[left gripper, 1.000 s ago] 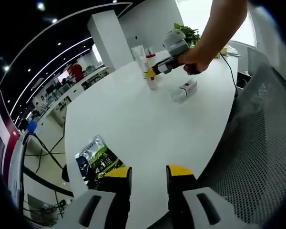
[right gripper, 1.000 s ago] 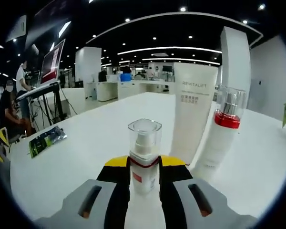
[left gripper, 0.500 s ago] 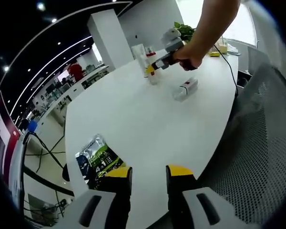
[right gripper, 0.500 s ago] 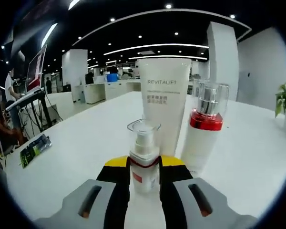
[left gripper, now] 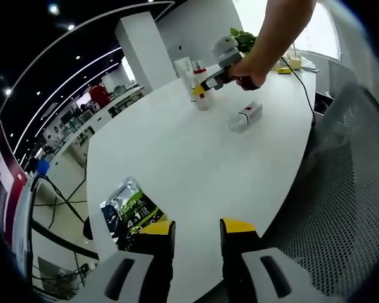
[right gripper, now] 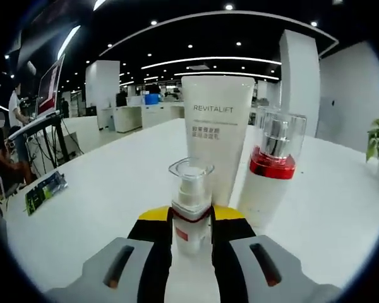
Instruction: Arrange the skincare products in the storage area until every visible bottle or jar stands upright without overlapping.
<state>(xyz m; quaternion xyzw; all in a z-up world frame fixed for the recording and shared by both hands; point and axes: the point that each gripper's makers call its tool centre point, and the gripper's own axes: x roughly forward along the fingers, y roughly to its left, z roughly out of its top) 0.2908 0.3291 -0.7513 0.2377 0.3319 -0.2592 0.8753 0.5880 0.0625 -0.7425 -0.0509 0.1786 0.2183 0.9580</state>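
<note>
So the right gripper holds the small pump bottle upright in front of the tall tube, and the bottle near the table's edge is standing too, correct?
Not quite. The right gripper does hold the small pump bottle upright before the tall tube, but the bottle near the table's edge lies on its side, as the left gripper view shows.

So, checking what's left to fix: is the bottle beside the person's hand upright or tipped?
Tipped: the clear bottle lies on its side on the white table.
</note>
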